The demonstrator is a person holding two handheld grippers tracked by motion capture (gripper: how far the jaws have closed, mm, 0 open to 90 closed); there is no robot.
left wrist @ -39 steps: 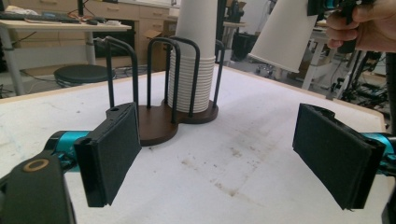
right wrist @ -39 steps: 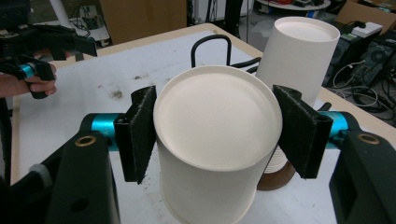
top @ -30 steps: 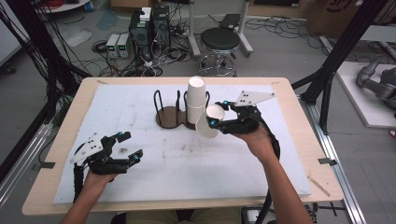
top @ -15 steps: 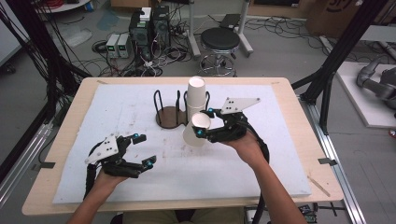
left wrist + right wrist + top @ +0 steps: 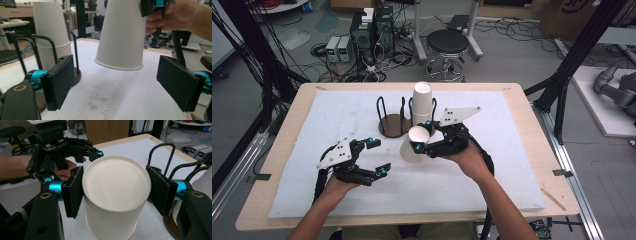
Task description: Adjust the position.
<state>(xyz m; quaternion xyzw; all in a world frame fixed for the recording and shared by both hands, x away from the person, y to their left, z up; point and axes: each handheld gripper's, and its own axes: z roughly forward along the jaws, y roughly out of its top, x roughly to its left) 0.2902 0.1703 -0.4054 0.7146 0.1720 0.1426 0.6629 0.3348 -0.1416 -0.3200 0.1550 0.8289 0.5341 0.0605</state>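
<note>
A single white paper cup (image 5: 408, 153) (image 5: 113, 195) hangs bottom-up above the white mat, and my right gripper (image 5: 422, 135) (image 5: 115, 185) is shut on it just below its closed base. My left gripper (image 5: 378, 156) (image 5: 117, 75) stands open to the cup's left, its pads apart and nothing between them. In the left gripper view the cup (image 5: 121, 37) hangs just ahead of the jaws, rim down and clear of the mat. A stack of white cups (image 5: 422, 102) (image 5: 51, 32) stands upside down in a dark wire holder (image 5: 393, 125) behind.
The white mat (image 5: 337, 115) covers most of the wooden table (image 5: 302, 100). The holder's black wire loops (image 5: 162, 152) rise beside the held cup. A black stool (image 5: 447, 42) and electronics boxes sit on the floor beyond the table's far edge.
My right gripper has carried the cup left and nearer to the person, away from the stack. My left gripper has moved right and forward, toward the cup.
</note>
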